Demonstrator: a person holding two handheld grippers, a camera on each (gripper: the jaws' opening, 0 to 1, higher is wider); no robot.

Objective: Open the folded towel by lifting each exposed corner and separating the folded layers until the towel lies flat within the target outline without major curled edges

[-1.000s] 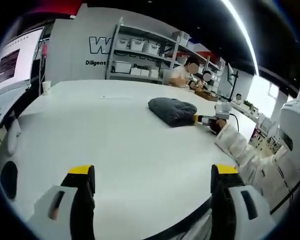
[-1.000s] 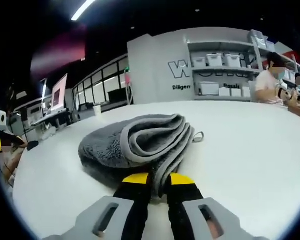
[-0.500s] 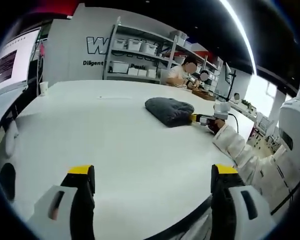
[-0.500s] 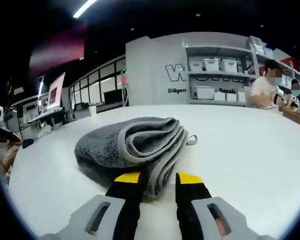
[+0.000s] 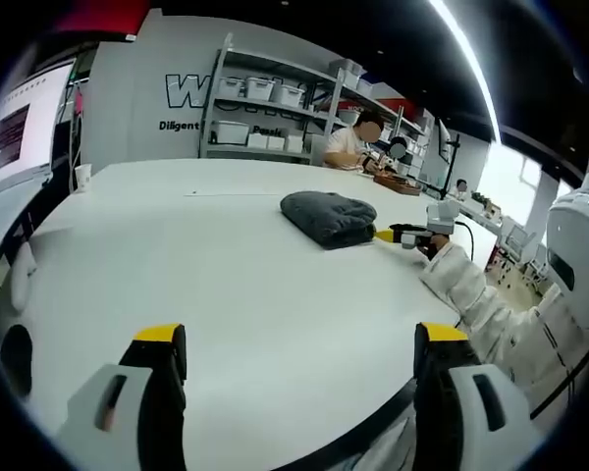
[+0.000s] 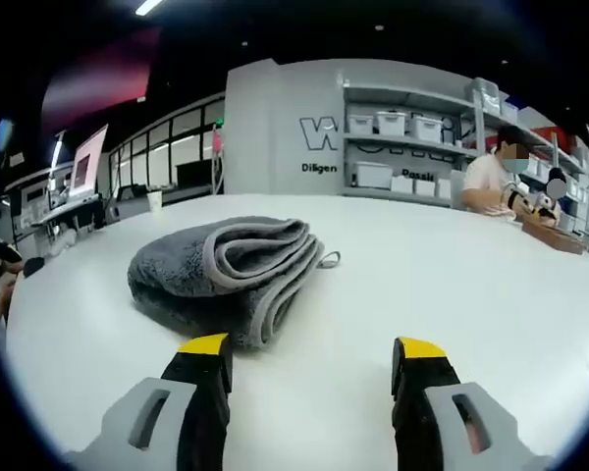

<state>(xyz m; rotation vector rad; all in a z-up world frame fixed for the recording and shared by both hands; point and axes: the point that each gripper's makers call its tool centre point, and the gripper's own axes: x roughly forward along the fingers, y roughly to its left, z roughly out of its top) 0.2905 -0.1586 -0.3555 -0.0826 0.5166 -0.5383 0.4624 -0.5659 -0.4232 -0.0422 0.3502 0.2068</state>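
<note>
White table (image 5: 226,275), folded grey towel (image 6: 221,270) directly on its top.

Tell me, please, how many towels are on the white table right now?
1. A single grey folded towel lies on the white table, just ahead of the open right gripper; the left gripper view shows it farther across. Nothing appears hidden under it.

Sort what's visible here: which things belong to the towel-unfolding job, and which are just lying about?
Job:
- folded grey towel
- right gripper, jaws open
- left gripper, jaws open
- white table

Lying about:
- shelf of white bins
- paper cup
- monitor
</note>
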